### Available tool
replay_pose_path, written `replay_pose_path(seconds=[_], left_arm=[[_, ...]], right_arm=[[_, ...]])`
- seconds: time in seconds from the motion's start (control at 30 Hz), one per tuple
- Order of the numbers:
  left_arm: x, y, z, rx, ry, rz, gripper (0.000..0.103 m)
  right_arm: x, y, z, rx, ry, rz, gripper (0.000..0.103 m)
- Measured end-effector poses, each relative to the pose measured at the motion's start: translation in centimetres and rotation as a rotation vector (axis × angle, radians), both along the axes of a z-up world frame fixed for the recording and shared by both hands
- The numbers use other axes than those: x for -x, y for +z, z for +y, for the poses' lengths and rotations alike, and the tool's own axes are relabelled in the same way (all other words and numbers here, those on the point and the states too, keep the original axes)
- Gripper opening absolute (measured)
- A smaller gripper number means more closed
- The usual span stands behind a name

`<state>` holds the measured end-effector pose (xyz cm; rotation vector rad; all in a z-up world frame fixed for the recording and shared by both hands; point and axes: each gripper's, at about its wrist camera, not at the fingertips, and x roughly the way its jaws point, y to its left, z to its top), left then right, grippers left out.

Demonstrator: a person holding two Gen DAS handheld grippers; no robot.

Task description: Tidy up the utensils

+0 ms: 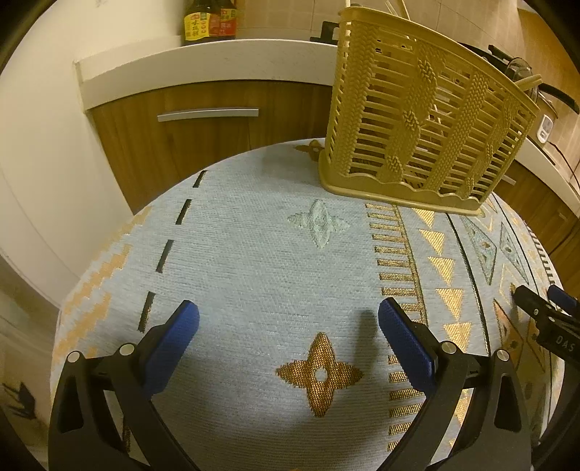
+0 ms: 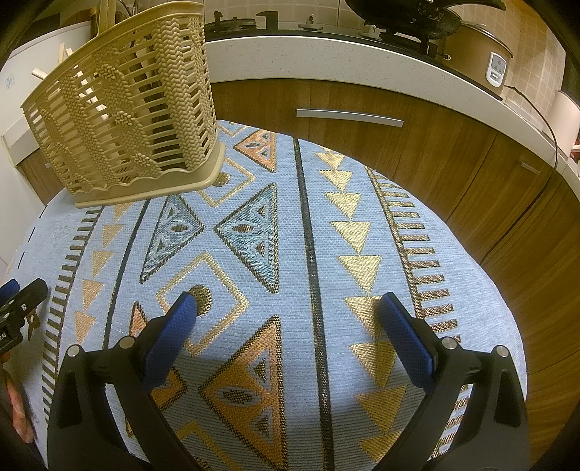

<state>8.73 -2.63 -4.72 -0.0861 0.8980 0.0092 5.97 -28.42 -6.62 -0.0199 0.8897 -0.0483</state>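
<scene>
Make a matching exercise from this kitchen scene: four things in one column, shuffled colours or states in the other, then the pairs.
Things:
1. utensil basket
2. left gripper
3. cabinet handle
4. sauce bottle

Descriptions:
A. open, blue pads, holding nothing
B. yellow and red label, on the counter
C. beige slatted plastic, upright on the tablecloth
D. silver bar on a brown wood front

Pairs: 1-C, 2-A, 3-D, 4-B

left gripper (image 1: pixel 288 319): fingers spread wide, nothing between | right gripper (image 2: pixel 288 311): fingers spread wide, nothing between

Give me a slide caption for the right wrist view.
Right gripper, jaws open and empty, above patterned tablecloth; slatted utensil basket upright at far left.
</scene>
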Motion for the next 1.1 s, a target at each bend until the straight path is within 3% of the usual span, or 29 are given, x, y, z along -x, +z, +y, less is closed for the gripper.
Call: replay_pose_path(seconds=[1.1], left_arm=[[-0.32, -0.05, -0.21, -0.016, -0.015, 0.006, 0.095]], right_arm=[[-0.12, 0.0, -0.08, 0.0, 0.0, 0.0, 0.096]])
